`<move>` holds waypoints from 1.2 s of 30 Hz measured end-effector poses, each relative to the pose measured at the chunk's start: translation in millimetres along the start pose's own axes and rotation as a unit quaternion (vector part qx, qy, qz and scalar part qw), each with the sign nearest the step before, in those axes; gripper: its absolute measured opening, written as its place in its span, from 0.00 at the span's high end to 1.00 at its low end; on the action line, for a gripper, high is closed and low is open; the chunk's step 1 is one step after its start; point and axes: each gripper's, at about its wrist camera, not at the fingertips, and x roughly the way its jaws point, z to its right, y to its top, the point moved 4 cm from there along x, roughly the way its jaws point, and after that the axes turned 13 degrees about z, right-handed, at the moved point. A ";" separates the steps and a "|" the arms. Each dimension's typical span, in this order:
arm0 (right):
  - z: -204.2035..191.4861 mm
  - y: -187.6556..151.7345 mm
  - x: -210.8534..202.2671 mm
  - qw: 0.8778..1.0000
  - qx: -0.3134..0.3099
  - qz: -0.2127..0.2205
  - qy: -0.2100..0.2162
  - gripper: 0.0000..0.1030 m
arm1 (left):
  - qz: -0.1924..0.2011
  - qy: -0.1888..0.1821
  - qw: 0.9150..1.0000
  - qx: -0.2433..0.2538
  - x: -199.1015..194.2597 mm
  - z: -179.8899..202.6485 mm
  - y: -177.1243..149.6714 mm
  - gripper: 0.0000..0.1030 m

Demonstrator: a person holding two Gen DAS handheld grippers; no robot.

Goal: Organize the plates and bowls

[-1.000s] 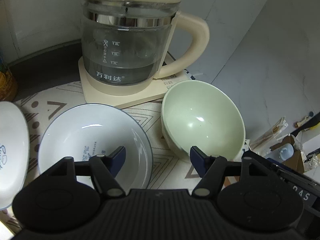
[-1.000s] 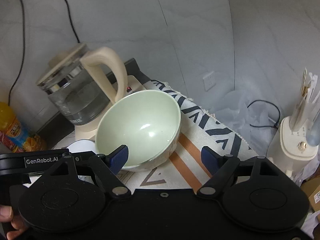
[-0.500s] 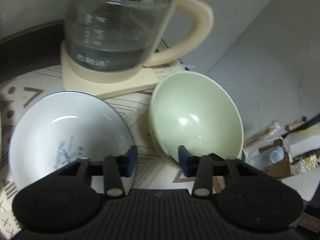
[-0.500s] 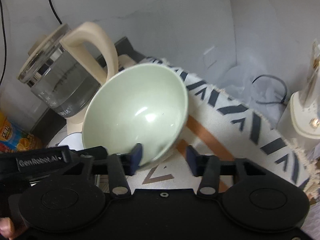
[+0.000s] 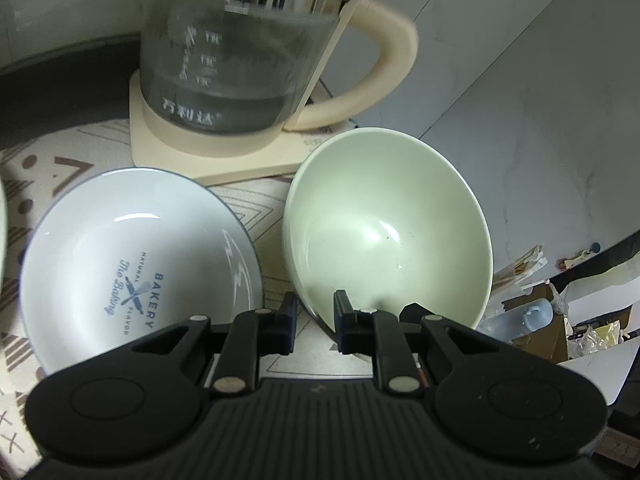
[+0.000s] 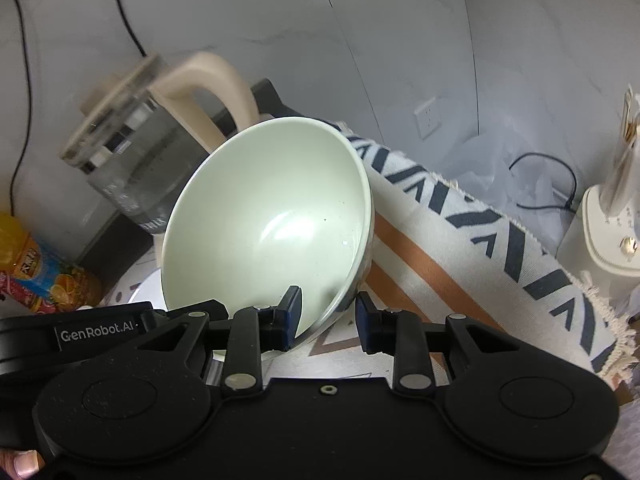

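The glass kettle point(image 5: 240, 60) with its cream handle and base stands at the back of the patterned mat point(image 6: 480, 248); white Chinese characters are printed low on its glass, and level marks above them are too blurred to read. Just in front of the kettle's base sits the pale green bowl point(image 5: 388, 236), tipped up on edge. Both grippers have hold of it: the left gripper point(image 5: 315, 322) has its jaws pinching the bowl's near rim, one pad inside and one outside, and the right gripper point(image 6: 329, 318) straddles the rim on the other side, jaws narrowed around it, though the outer pad seems to stand slightly clear. "GenRobot.AI" reads in white on the black housing beside the right gripper. Left of the green bowl, in front of the kettle, rests a white bowl point(image 5: 136, 264) with a dark rim, printed "BAKERY", "The Baking", "NATURAL" and "FLAVOR". An orange drink bottle point(image 6: 36, 276) stands left of the kettle.
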 end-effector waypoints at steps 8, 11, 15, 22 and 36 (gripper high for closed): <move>-7.5 9.4 -40.5 0.999 -0.008 0.028 0.021 0.72 | 0.031 -0.010 0.999 -0.007 -43.0 10.7 1.0 0.83; -9.1 6.5 -53.7 0.999 -0.010 0.032 0.026 0.72 | 0.041 -0.008 0.999 -0.003 -59.0 13.4 -1.8 0.84; -9.9 6.3 -70.9 0.999 -0.011 0.039 0.036 0.72 | 0.050 -0.004 0.999 -0.004 -75.5 17.6 -8.4 0.83; -10.7 -0.4 -95.1 0.998 -0.022 0.041 0.050 0.73 | 0.069 0.008 0.998 -0.011 -106.7 25.2 -22.2 0.84; -19.0 -24.9 -131.4 0.994 -0.049 0.033 0.094 0.73 | 0.089 0.040 0.995 -0.031 -157.3 22.0 -53.0 0.83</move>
